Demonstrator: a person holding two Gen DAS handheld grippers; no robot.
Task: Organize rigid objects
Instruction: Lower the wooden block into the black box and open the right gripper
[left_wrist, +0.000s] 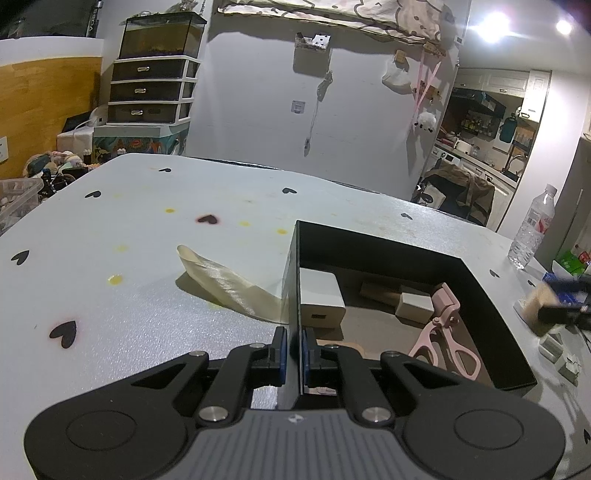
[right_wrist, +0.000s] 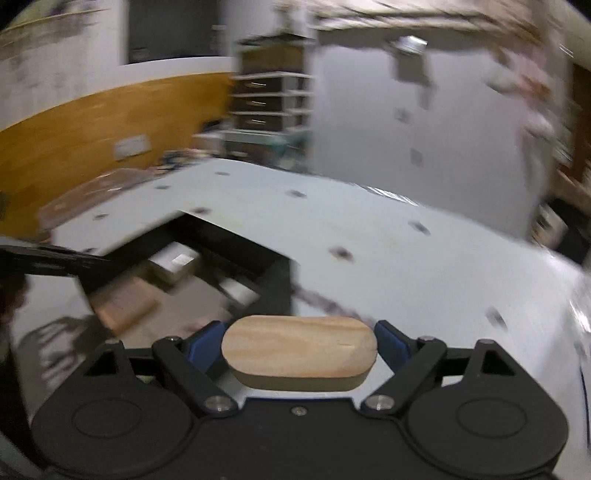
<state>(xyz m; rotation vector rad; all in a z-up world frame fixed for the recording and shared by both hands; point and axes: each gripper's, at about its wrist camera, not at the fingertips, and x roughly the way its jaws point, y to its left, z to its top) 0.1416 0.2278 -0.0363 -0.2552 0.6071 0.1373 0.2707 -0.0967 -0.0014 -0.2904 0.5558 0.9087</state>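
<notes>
text check | I can read no words or numbers | water bottle label too small for me | right wrist view is blurred, nothing legible

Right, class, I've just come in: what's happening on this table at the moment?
A person is sorting small items into a black box on the table. The left gripper is clamped on the box's near-left wall, holding it in place. The right gripper carries an oval wooden block above the table, close to the box; that view is blurred. Already in the box are a white charger, pink scissors and a few small blocks. A clear plastic piece lies outside.
</notes>
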